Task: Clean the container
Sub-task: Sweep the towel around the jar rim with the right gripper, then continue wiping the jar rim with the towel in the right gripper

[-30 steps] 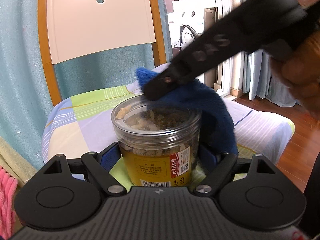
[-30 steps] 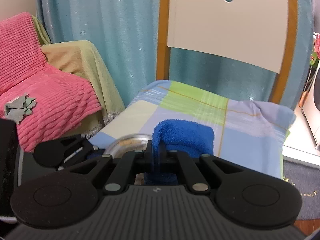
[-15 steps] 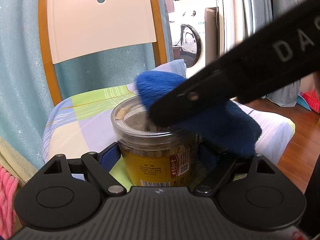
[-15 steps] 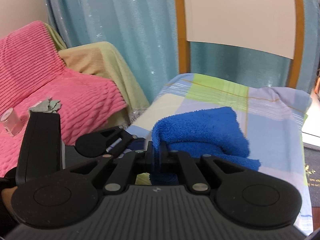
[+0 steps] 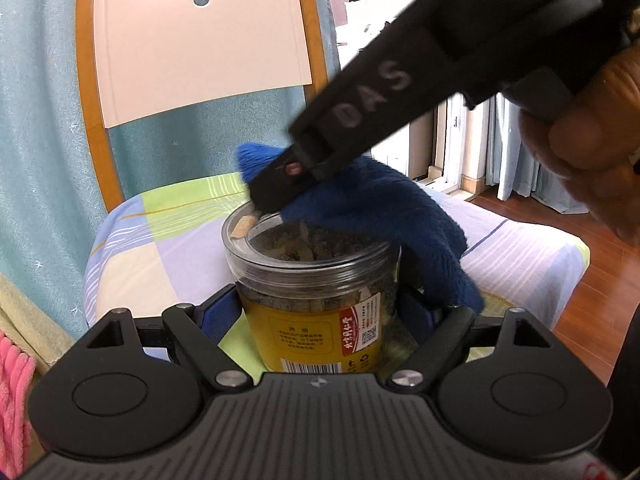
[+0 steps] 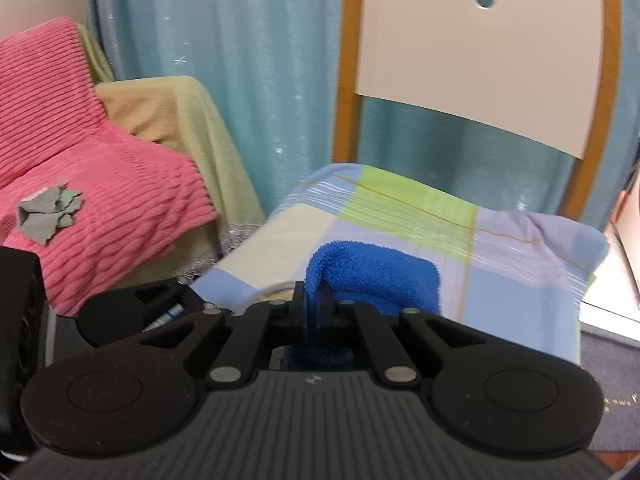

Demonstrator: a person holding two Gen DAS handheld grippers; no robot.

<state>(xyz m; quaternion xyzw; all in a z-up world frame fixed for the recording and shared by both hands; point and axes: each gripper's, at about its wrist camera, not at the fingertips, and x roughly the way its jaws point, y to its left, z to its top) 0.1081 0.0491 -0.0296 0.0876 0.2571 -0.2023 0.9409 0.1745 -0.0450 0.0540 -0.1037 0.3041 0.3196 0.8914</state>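
Left gripper (image 5: 318, 316) clamped around jar (image 5: 316, 292): clear plastic, yellow label, dried brown pieces inside, standing on checked chair cushion (image 5: 160, 240). Right gripper (image 6: 315, 306) pinched on blue towel (image 5: 384, 220), pressing it onto jar's clear lid, folds hanging down jar's right side.
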